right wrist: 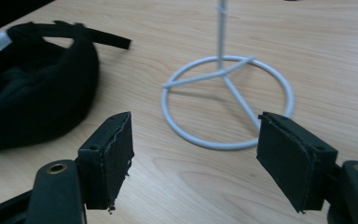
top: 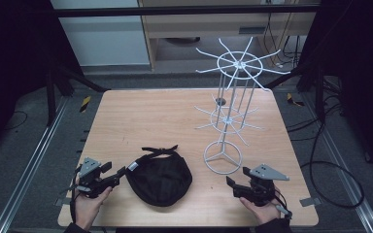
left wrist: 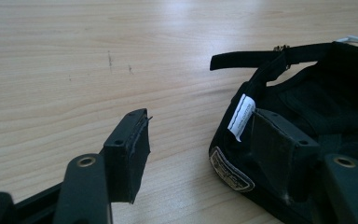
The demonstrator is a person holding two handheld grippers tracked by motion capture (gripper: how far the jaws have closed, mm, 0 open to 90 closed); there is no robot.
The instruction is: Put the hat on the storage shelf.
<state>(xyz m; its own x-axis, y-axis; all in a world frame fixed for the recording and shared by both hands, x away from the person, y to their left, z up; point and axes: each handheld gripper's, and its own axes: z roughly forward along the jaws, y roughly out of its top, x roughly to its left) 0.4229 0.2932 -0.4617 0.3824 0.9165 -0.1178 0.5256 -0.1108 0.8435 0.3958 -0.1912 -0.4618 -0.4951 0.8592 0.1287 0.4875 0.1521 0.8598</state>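
While the black cap (top: 159,177) lies upside down on the tabletop (top: 145,116) just beside the white wire rack (top: 229,114), nothing looks started: left tongs (top: 119,174) and right tongs (top: 231,184) are spread, empty.

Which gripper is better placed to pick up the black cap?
Left, probably. The left gripper is open right at the edge of the black cap, with one jaw already against its rim. The right gripper is open too, but faces the white wire stand.

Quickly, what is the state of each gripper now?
Left gripper: open, holding nothing, one jaw at the black cap.
Right gripper: open, holding nothing, before the white wire stand.
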